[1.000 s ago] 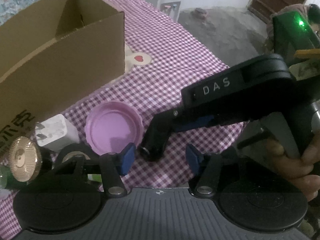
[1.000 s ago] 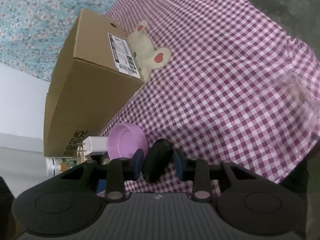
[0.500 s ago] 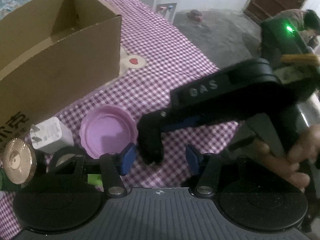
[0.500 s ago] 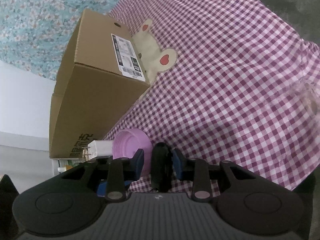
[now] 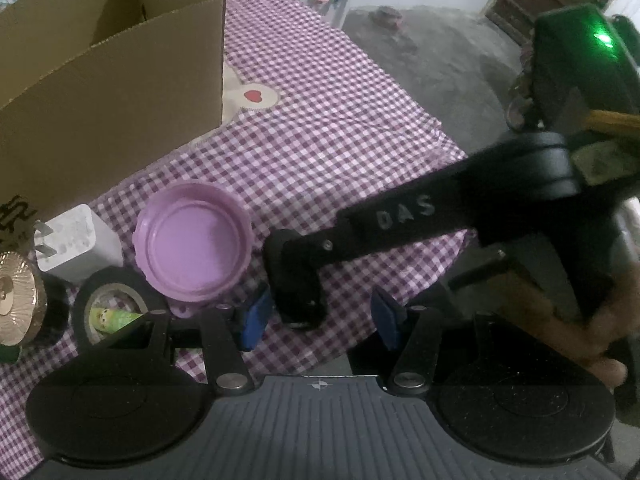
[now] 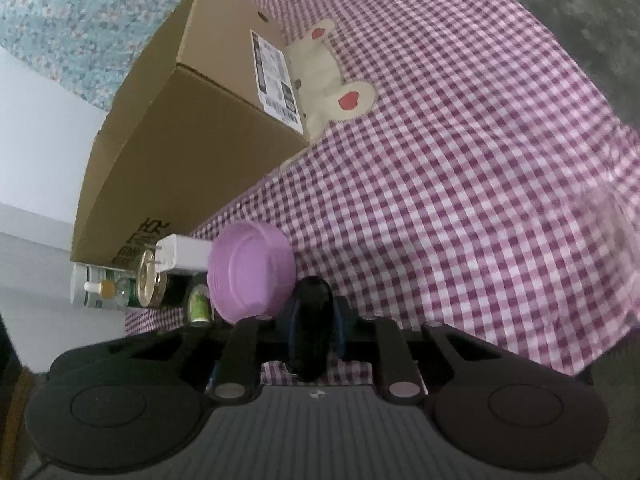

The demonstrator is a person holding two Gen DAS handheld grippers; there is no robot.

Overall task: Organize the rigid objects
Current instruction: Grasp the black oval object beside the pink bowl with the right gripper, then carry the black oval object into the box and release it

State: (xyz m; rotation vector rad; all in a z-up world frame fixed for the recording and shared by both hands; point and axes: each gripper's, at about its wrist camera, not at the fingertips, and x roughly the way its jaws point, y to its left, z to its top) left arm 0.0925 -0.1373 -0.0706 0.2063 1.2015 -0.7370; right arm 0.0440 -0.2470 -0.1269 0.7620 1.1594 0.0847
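Checked purple cloth (image 6: 460, 168) is covering the table, and near its close edge a small black cylinder (image 6: 311, 332) is sitting between the blue pads of the right hand-held gripper (image 6: 313, 330). Seen from the right wrist, those jaws have just been closing and are now pressing on both flanks of the cylinder, which is lying along the gripper's pointing line with its rounded end toward twelve o'clock. In the left wrist view the right hand-held gripper is reaching in from three o'clock, its tip covering most of the cylinder (image 5: 298, 322), so only a sliver of its lower end is showing. The left hand-held gripper (image 5: 320, 320) is hanging roughly half open with nothing between its pads; the cylinder is lying in the gap, nearer the left pad, without clear contact. At ten o'clock from the cylinder an upturned purple lid (image 5: 194, 242) is resting on the cloth, just beside it. Farther toward nine o'clock a white plug adapter (image 5: 74, 244), a roll of black tape (image 5: 114, 308) and a gold-topped jar (image 5: 14, 306) are crowding together. Behind them, at eleven o'clock, an open cardboard box (image 5: 108, 92) is standing on the table, well apart from the cylinder. A hand (image 5: 560, 330) is gripping the right tool's handle at four o'clock.
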